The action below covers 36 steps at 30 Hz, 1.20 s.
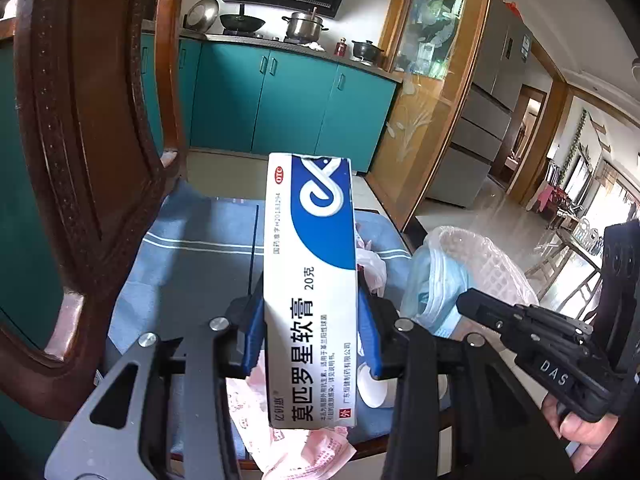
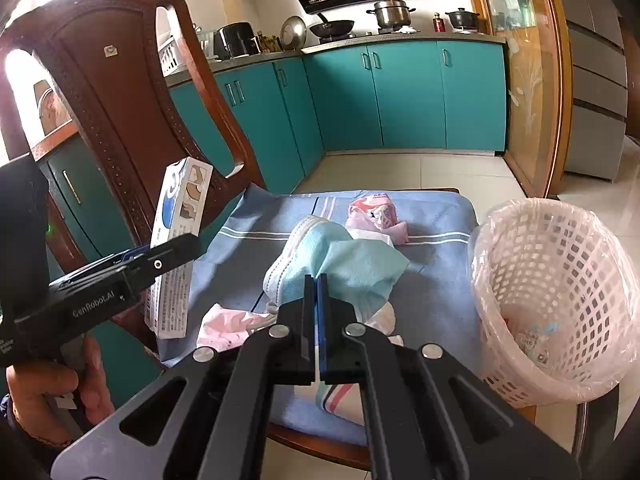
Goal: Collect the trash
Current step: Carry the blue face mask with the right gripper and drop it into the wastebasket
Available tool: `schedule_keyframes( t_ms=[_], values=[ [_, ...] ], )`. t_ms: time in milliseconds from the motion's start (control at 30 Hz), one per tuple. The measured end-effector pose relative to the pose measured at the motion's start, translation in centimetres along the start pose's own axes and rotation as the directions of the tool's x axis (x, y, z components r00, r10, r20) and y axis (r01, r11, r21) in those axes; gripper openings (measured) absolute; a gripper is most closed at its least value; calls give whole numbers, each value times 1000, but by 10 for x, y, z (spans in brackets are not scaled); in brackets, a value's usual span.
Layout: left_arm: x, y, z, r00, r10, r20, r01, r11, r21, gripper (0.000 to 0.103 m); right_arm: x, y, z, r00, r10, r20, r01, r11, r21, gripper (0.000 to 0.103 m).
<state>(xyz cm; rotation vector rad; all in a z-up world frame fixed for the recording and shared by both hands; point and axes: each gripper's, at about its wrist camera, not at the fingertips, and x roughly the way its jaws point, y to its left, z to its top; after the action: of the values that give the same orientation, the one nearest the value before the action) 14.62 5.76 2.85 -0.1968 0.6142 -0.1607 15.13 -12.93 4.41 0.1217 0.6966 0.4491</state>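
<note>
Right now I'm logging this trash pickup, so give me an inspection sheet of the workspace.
Surface: chair seat under a blue striped cloth.
Job's things: ointment box held upright; blue face mask; lined white basket beside the seat.
Clutter: pink wrappers and paper scraps on the cloth.
Grippers: left tool shut on the box; right tool shut on the mask.
Cables: nothing seen.
Surroundings: teal cabinets, pots on the counter.
</note>
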Motion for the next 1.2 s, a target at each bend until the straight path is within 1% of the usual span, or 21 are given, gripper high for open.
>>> schedule_keyframes(
  t_ms=[333,833,967,1067,1167,1200],
  values=[
    [5,-4,-5,1000,4,-28,-3,1000,24,41,-1,-2,-2,1000,0,-3,0,1000,-1,2],
    [5,-4,-6,999,14,-36,-13,1000,28,41,3,-1,-4,1000,-3,-9,3,1000,-6,2],
    [6,-5,-6,999,15,-37,-14,999,31,41,2,-3,-3,1000,-12,2,12,1000,-2,2],
    [6,-5,-7,999,15,-37,-14,999,30,41,-7,-14,2,997,-54,46,54,998,17,2],
    [7,-5,-7,999,15,-42,-14,999,31,41,-21,-42,10,983,-153,102,145,986,79,2],
    [7,-6,-7,999,15,-44,-14,999,32,41,-26,-57,12,973,-198,117,184,976,118,2]
  ],
)
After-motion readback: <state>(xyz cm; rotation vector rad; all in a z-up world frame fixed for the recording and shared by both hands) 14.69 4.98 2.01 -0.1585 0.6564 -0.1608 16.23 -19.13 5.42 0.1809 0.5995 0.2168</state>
